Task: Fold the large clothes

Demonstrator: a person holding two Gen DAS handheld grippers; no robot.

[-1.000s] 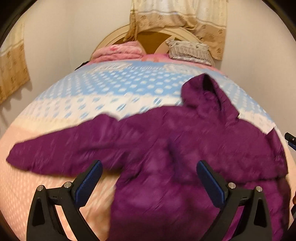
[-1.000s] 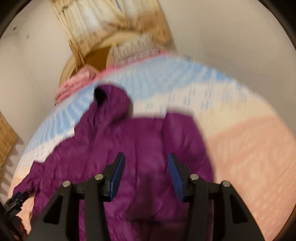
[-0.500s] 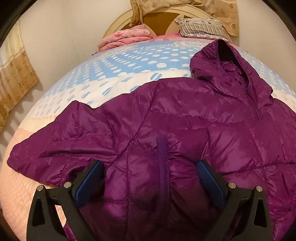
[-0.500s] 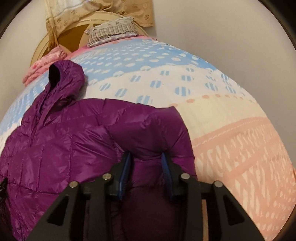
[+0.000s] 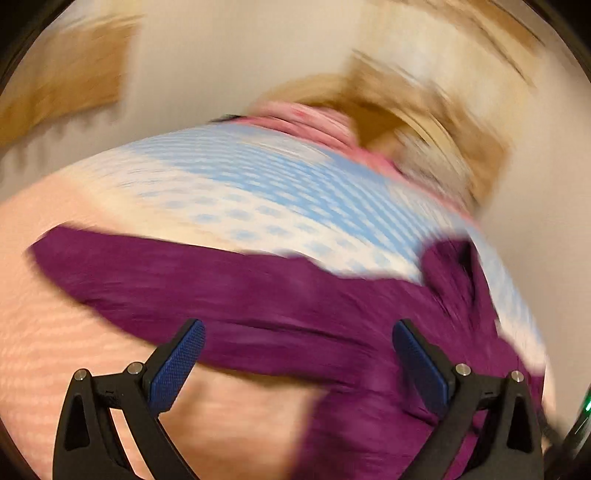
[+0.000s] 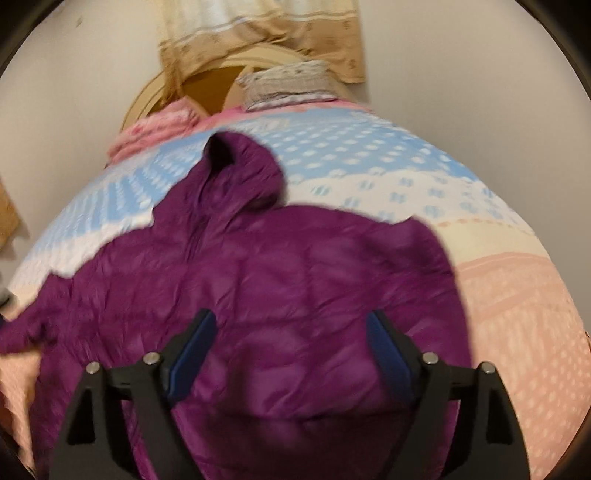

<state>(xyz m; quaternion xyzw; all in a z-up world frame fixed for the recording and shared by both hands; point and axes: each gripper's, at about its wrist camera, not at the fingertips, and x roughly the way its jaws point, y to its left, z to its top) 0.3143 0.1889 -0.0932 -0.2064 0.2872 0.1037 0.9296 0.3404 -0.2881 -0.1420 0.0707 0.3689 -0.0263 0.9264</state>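
Note:
A purple hooded puffer jacket (image 6: 295, 280) lies spread on the bed, hood (image 6: 240, 166) toward the headboard. Its right sleeve is folded in over the body. The left sleeve (image 5: 155, 273) stretches out flat toward the left in the blurred left wrist view. My left gripper (image 5: 297, 336) hovers open above that sleeve near the armpit, nothing pinched. Over the jacket's lower body my right gripper (image 6: 290, 332) has its jaws opening wide; the fabric lies under them, not pressed by the pads.
The bedsheet (image 6: 517, 314) is blue-dotted, white and peach. A folded pink blanket (image 6: 155, 133) and a striped pillow (image 6: 288, 83) lie by the wooden headboard (image 6: 207, 85). Beige curtains (image 6: 258, 29) hang behind. Walls stand close on both sides.
My right gripper has let go of the folded-in sleeve, opened wide and drawn back. My left gripper swung left and rolled, now over the outstretched left sleeve.

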